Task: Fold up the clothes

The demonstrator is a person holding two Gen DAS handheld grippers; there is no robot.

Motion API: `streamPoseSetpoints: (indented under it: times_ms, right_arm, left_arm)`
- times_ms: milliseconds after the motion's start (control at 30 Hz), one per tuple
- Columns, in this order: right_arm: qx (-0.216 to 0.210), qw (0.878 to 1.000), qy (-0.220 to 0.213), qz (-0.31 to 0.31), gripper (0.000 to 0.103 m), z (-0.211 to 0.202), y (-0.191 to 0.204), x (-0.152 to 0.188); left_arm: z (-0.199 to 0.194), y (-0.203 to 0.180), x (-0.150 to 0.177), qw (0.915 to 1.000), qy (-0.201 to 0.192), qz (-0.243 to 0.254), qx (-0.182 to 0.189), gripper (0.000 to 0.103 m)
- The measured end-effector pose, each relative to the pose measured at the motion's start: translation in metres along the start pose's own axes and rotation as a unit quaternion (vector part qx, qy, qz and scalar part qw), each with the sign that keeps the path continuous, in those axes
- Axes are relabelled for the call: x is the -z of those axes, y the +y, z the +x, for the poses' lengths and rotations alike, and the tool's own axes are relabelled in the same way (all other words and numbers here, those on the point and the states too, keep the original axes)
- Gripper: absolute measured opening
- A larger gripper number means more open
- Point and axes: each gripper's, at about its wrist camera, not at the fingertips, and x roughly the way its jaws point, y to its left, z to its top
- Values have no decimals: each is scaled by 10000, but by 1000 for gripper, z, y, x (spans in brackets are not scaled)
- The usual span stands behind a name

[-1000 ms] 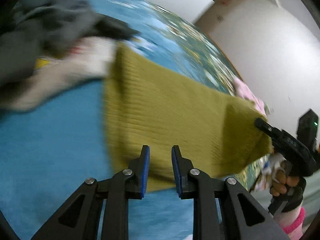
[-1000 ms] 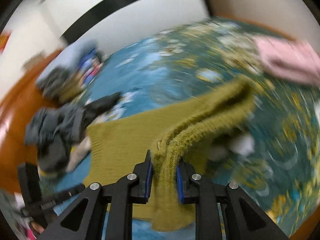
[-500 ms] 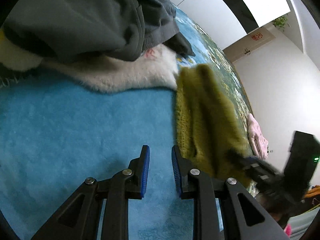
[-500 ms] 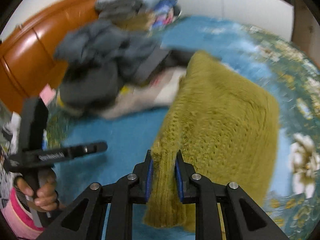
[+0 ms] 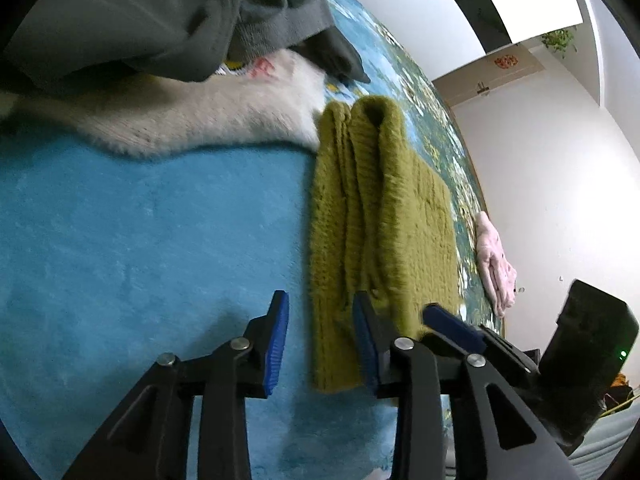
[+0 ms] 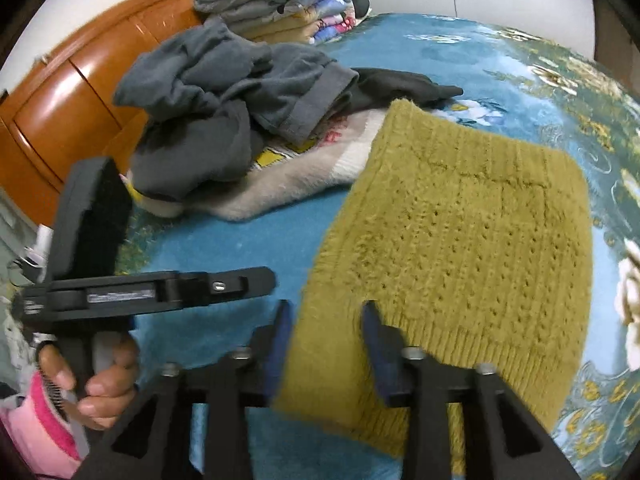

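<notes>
Olive knit sweater (image 6: 452, 236) lies folded flat on the blue bedspread (image 5: 140, 240) beside the grey clothes pile (image 6: 224, 92); right gripper (image 6: 326, 344) and left gripper (image 5: 320, 344) both spread wide at its near edge, probably just let go.

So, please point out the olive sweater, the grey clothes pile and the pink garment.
olive sweater (image 6: 472, 232), right wrist view, knitted top face.
grey clothes pile (image 6: 224, 92), right wrist view, crumpled middle.
pink garment (image 5: 494, 258), left wrist view, its middle.
</notes>
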Motion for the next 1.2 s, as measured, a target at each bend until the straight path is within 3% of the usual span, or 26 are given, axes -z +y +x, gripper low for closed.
streamPoseSetpoints:
  times_ms: [33, 233, 300, 367, 433, 467, 500, 600, 867, 1033, 1100, 1200]
  right_arm:
    - [-64, 9999, -126, 88, 60, -8, -4, 3]
    - [62, 9875, -827, 1341, 62, -58, -69, 35]
    - [65, 9777, -937, 1878, 62, -68, -94, 51]
    - [54, 9669, -1031, 2333, 62, -75, -115, 66]
    - [24, 9576, -1109, 2657, 62, -80, -128, 80]
    - [15, 9550, -1122, 2746, 62, -80, -132, 84]
    - [10, 9524, -1138, 2828, 62, -81, -135, 88]
    - [-7, 9478, -1215, 2948, 62, -86, -139, 97]
    - [-134, 9498, -1384, 2802, 62, -92, -132, 102]
    - [-313, 9515, -1124, 2848, 62, -72, -133, 108]
    - [-442, 9479, -986, 2996, 62, -61, -138, 113]
    - [-569, 9438, -918, 3123, 62, -52, -144, 116]
  left_arm:
    - [0, -2, 1, 10000, 29, 34, 68, 37]
    - [13, -15, 3, 9971, 360, 60, 664, 51]
    - [19, -20, 3, 9968, 418, 99, 667, 57]
    - [26, -26, 2, 9973, 440, 187, 551, 57]
    - [31, -30, 1, 9983, 384, 226, 386, 56]
    - [34, -32, 1, 9986, 356, 245, 303, 51]
    - [35, -35, 0, 9990, 318, 257, 176, 37]
    - [39, -43, -1, 9990, 257, 344, -138, 26]
    - [-4, -62, 2, 9976, -332, 556, 227, 20]
    - [27, -15, 13, 9998, 88, -70, -140, 20]
    - [26, 0, 15, 9987, 5, -428, 290, 21]
    - [24, -4, 12, 9991, 65, -298, 287, 22]
